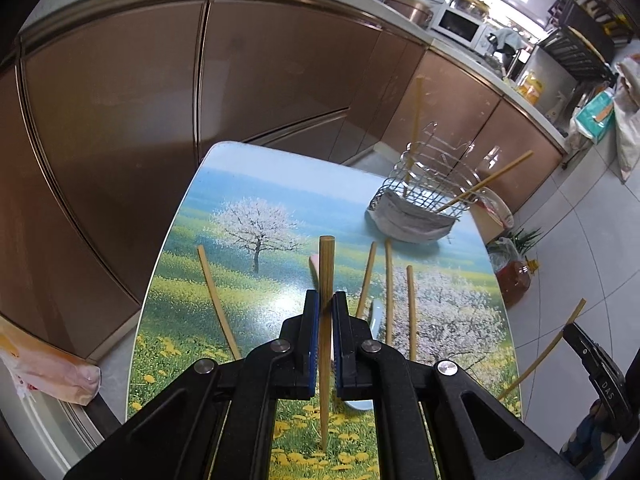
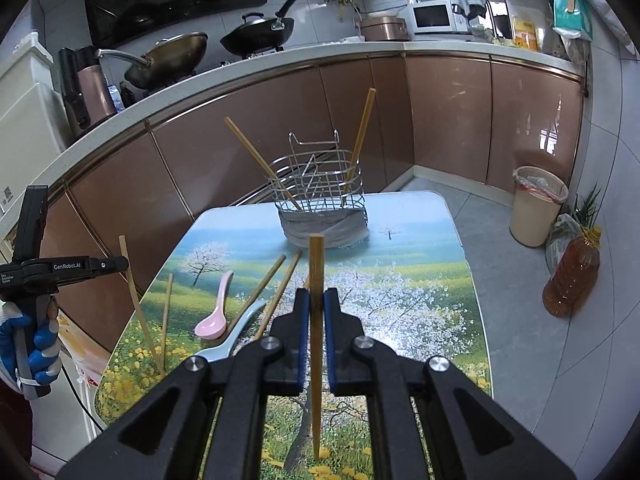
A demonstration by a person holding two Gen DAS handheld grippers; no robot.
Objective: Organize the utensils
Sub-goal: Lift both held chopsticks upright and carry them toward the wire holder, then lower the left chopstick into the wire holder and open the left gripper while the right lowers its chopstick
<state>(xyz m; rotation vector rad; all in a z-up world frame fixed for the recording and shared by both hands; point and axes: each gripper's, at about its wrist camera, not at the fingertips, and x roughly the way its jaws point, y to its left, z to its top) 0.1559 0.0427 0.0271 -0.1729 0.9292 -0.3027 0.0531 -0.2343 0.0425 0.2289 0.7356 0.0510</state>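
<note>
Wire basket (image 2: 320, 188) holding two chopsticks (image 2: 360, 148), left tongs (image 1: 326, 304) and right tongs (image 2: 316, 300) each clamping one chopstick (image 2: 316, 340)

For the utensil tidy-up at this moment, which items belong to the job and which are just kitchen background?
Job items:
- left gripper, shut on a chopstick
- right gripper, shut on a second chopstick
- wire holder with two chopsticks in it
- loose chopsticks, pink spoon, blue spoon on the table

Background:
- woks
- microwave
- bin
- oil bottle
</note>
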